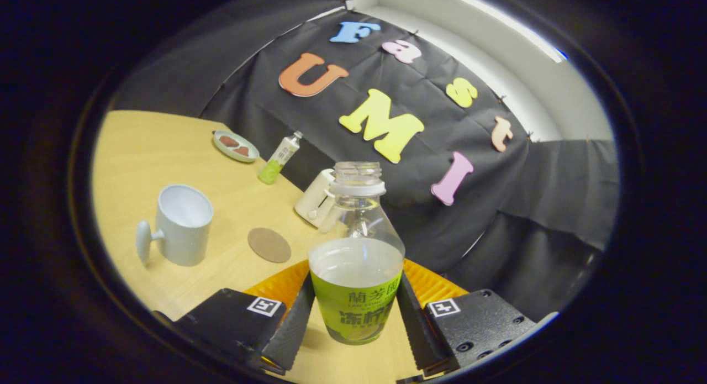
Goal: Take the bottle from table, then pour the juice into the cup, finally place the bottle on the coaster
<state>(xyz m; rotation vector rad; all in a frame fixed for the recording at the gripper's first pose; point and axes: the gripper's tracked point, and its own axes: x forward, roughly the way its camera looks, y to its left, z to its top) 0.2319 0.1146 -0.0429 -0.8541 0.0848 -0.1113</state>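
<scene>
An uncapped clear bottle [356, 262] with a green label stands between my two fingers, and both press on its labelled body, so my gripper [355, 312] is shut on it. Cloudy liquid fills it up to the shoulder. The view is tilted, and I cannot tell whether the bottle's base rests on the wooden table [143, 152]. Beyond the fingers to the left stands a pale blue cup [181, 225], its handle pointing left. A round brown coaster [269, 245] lies flat between the cup and the bottle.
A small white toaster-like box [316, 199] sits beyond the coaster near the table's edge. Farther back stand a small green-labelled bottle [279, 158] and a grey plate [236, 146] holding brown pieces. Black cloth hangs behind the table.
</scene>
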